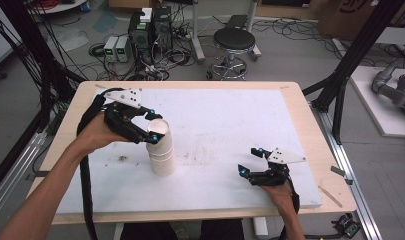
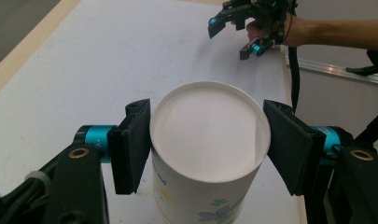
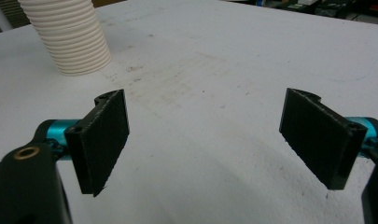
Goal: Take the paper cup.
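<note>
We saw the left tongs (image 1: 151, 126) at the left centre of the high view, set around the top paper cup (image 1: 158, 128) of a stack of cups (image 1: 161, 159) that stood upright on the white tabletop (image 1: 225, 125). In the left gripper view the cup's open mouth sat between the 2 black pads (image 2: 130, 144). The left pad lay against the rim; the right pad looked to be touching or just beside it, and we could not tell whether the tongs were pinching the cup or merely bracketing it. The cup carried a printed flower pattern low on its wall, and its long axis ran straight up out of the stack.

The right tongs (image 1: 251, 161) rested low at the lower right of the high view, well apart from the stack, with the jaws spread wide and nothing between them. In the right gripper view the ribbed base of the stack showed at the upper left of the frame, far beyond the pads.

We judged that the left hand (image 1: 97, 134) was the nearer 1 by a clear margin, and that any lift of the top cup would have to go straight upward along the stack's axis. A sideways pull would likely tip the stack.
</note>
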Demonstrator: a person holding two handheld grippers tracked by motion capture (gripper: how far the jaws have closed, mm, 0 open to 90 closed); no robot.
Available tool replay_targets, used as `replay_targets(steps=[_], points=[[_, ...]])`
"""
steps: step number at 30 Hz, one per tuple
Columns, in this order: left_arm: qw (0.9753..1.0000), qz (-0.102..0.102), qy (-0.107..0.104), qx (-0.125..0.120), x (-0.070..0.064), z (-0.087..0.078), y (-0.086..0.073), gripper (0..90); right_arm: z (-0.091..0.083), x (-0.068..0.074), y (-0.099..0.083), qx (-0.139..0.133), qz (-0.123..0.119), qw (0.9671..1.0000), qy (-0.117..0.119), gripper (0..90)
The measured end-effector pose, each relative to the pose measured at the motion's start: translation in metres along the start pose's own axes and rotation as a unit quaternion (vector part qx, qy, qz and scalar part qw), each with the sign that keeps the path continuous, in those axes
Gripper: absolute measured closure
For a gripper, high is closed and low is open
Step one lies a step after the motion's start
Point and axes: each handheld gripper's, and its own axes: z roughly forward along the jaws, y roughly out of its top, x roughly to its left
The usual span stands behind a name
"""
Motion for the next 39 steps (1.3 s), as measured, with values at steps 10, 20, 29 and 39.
replay_targets(steps=[10,20,29,39], points=[[0.9982,-0.003,0.022,-0.056,-0.004,-0.031,0.020,36.7,0.000,0.000,0.000,-0.001,0.002,1.0000,0.000,16.0],[0.9963,0.009,0.038,-0.076,-0.009,-0.052,0.034,36.7,0.000,0.000,0.000,0.000,0.002,1.0000,0.001,15.9],[0.9941,0.018,0.033,-0.101,-0.021,-0.056,0.037,36.7,0.000,0.000,0.000,0.000,0.003,1.0000,0.000,16.0],[0.9891,0.008,0.032,-0.144,-0.044,-0.052,0.029,36.7,0.000,0.000,0.000,0.000,0.001,1.0000,0.000,16.0]])
